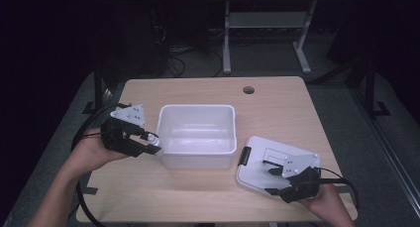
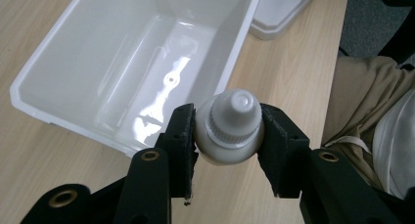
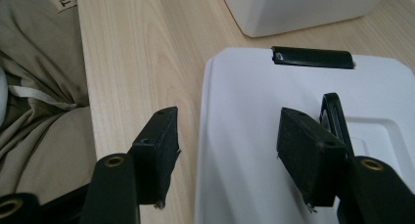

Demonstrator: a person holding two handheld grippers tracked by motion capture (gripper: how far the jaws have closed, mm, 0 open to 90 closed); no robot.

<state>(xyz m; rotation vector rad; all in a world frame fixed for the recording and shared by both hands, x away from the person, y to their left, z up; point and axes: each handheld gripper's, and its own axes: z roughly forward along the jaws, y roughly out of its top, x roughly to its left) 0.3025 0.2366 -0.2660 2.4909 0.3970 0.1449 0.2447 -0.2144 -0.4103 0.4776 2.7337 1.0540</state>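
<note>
A: Item one, the left gripper [image 2: 229, 136]?

B: Clamping a small white bottle [image 2: 230, 128] with a ribbed cap, pads pressing both its sides, hovering just left of the white bin [image 1: 196, 136] at its near-left corner. No label is showing on the bottle; its base is lying hidden behind the jaws.

A: Item two, the right gripper [image 3: 230, 150]?

B: Jaws standing partly apart, gripping nothing, sitting over the near-left edge of the white lid [image 1: 274, 163], which is lying flat on the table [image 1: 198, 187] right of the bin, black latch [image 3: 313, 57] facing it.

A: Any writing?

B: A tag on the beige clothing [image 3: 41, 87] is reading "Tine" or similar; it is cut off.
</note>
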